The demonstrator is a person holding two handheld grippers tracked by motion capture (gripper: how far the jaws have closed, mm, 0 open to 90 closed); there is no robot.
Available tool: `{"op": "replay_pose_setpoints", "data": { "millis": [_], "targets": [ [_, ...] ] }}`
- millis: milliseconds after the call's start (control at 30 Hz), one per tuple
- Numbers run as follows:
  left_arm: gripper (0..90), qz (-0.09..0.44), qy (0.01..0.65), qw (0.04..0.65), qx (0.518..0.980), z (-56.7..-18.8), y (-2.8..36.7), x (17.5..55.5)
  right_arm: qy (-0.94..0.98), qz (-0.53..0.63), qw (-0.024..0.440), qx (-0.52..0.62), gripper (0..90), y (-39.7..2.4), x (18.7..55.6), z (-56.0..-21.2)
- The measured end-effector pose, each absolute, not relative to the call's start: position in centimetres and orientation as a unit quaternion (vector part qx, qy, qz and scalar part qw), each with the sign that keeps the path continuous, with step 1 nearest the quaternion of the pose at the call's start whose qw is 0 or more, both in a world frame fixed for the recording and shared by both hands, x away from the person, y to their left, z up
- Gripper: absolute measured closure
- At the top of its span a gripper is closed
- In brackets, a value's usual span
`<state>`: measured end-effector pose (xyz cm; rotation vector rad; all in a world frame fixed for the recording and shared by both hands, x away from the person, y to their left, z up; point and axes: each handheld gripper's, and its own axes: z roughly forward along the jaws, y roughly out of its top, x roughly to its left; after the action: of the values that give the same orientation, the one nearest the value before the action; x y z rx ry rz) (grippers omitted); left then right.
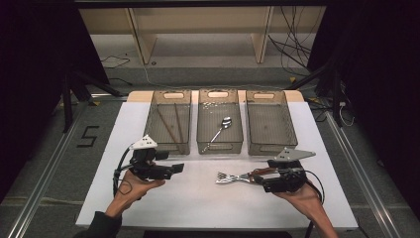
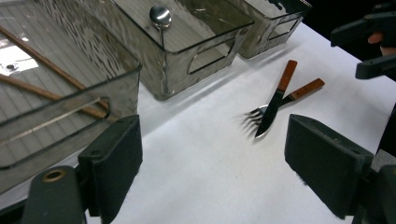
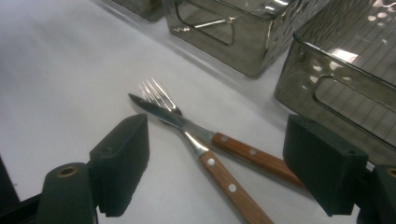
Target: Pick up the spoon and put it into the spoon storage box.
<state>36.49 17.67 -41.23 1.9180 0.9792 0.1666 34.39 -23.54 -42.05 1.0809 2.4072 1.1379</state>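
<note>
A wooden-handled fork (image 3: pixel 224 179) and knife (image 3: pixel 175 117) lie crossed on the white table (image 1: pixel 198 198), the knife on top. My right gripper (image 3: pixel 217 172) is open, one jaw on each side of the two handles, touching neither. From above, the right gripper (image 1: pixel 258 181) points left at the fork (image 1: pixel 225 177). My left gripper (image 1: pixel 176 168) is open and holds nothing, left of the cutlery. In the left gripper view the left gripper (image 2: pixel 215 172) faces the knife (image 2: pixel 275 105) and fork (image 2: pixel 303 89) across bare table.
Three clear bins stand in a row at the back. The left bin (image 1: pixel 169 94) holds two chopsticks (image 1: pixel 173 124), the middle bin (image 1: pixel 218 93) a spoon (image 1: pixel 220 129), and the right bin (image 1: pixel 270 121) nothing. Open white table lies between the grippers.
</note>
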Motion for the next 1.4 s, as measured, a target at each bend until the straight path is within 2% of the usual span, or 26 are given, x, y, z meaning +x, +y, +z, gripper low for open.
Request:
{"op": "replay_pose_setpoints", "data": {
  "millis": [700, 1400],
  "targets": [
    [17.3, 0.111, 0.394, 0.482, 0.774, -43.6, 20.0, 32.6, 0.87, 0.312, 0.134, 0.357, 24.3, -22.9, 37.0, -42.7],
    [16.2, 0.131, 0.39, 0.496, 0.765, -43.8, 20.4, 31.4, 0.878, 0.286, 0.131, 0.361, 24.9, -22.1, 38.0, -43.4]
  ]
}}
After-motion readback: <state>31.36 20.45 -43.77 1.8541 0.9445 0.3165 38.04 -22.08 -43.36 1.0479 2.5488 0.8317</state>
